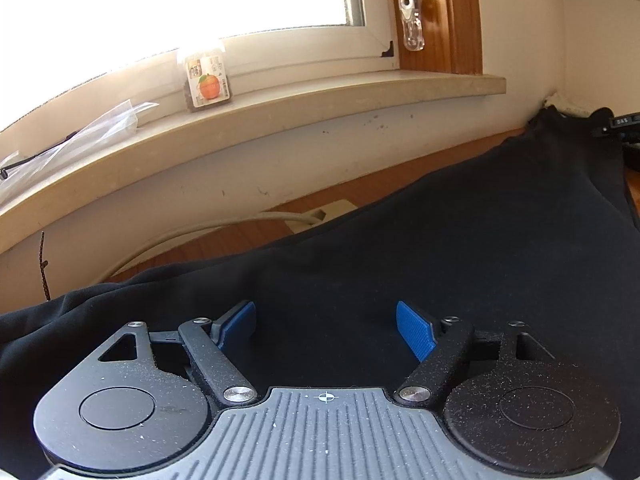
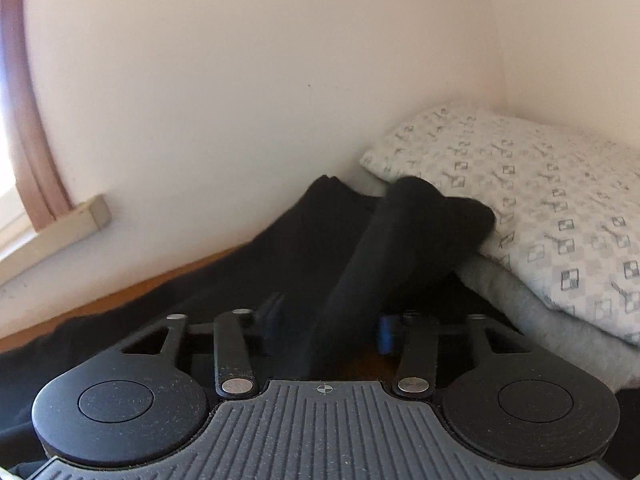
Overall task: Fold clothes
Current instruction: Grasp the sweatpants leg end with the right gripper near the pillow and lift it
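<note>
The black garment (image 1: 460, 248) is spread out over a wooden surface (image 1: 224, 246), with one far corner reaching toward the wall. In the left wrist view the left gripper (image 1: 325, 330) is held low over the cloth with its blue pads (image 1: 414, 330) standing wide apart, nothing pinched between them.

Over on the right wrist view, a raised fold of the same black garment (image 2: 360, 264) is seen running up between the fingers of the right gripper (image 2: 328, 326). Whether the pads are actually pressed on it can't be told, since the cloth hides most of them.

Room stuff: a beige windowsill (image 1: 280, 108) is lit hard by the window, and a small packet with an orange on it (image 1: 208, 86) is parked there. A patterned pillow (image 2: 540, 200) is stacked on a grey blanket (image 2: 540, 312) in the corner against a plain white wall (image 2: 260, 100).
</note>
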Demonstrator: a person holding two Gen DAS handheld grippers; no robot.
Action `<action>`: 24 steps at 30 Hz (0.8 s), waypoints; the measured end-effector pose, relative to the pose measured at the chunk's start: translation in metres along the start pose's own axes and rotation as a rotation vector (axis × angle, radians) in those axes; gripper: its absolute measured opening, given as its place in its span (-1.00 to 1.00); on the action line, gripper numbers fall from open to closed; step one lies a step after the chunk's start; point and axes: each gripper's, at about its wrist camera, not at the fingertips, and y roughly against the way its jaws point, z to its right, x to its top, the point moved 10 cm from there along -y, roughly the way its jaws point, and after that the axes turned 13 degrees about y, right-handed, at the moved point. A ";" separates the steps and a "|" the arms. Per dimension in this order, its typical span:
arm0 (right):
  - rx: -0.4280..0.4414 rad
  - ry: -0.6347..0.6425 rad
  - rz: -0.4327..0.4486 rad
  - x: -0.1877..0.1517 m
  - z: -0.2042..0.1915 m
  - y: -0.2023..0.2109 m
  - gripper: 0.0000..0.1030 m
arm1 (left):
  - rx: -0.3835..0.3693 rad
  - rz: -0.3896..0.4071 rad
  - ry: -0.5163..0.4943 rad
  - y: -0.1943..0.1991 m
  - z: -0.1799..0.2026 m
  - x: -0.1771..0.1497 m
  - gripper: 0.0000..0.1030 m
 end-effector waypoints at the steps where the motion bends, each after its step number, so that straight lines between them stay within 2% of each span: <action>1: 0.000 0.009 0.001 0.001 0.000 -0.002 -0.19 | 0.000 0.000 -0.001 0.000 0.000 0.000 0.56; 2: 0.003 0.021 0.011 0.004 -0.001 -0.002 -0.60 | 0.001 0.001 -0.001 0.000 0.000 0.000 0.57; 3: 0.007 0.041 0.024 0.007 -0.003 -0.002 -0.72 | 0.002 0.001 -0.002 0.000 0.000 0.000 0.57; 6: -0.016 0.146 0.088 0.023 -0.014 0.008 -0.74 | 0.008 0.001 -0.010 -0.001 0.000 0.000 0.58; 9: -0.113 0.352 0.164 0.049 -0.029 0.025 -0.76 | 0.024 0.003 -0.022 -0.002 0.003 0.000 0.58; 12: -0.174 0.477 0.237 0.081 -0.033 0.052 -0.78 | 0.035 0.010 -0.032 -0.005 0.011 0.003 0.58; 15: -0.232 0.559 0.291 0.115 -0.020 0.080 -0.80 | 0.009 0.012 0.006 -0.018 0.023 0.016 0.58; 18: -0.382 0.541 0.260 0.132 0.039 0.090 -0.79 | -0.034 0.038 0.096 -0.031 0.045 0.041 0.58; 21: -0.479 0.379 0.066 0.113 0.119 0.077 -0.62 | -0.120 0.050 0.136 -0.029 0.075 0.062 0.58; 22: -0.504 0.337 0.043 0.104 0.137 0.080 -0.43 | -0.151 0.058 0.134 -0.021 0.080 0.068 0.59; 23: -0.528 0.294 0.020 0.095 0.155 0.082 -0.11 | -0.165 0.069 0.124 -0.012 0.082 0.072 0.63; 24: -0.544 0.273 0.011 0.088 0.166 0.086 0.06 | -0.172 0.082 0.104 -0.001 0.081 0.074 0.69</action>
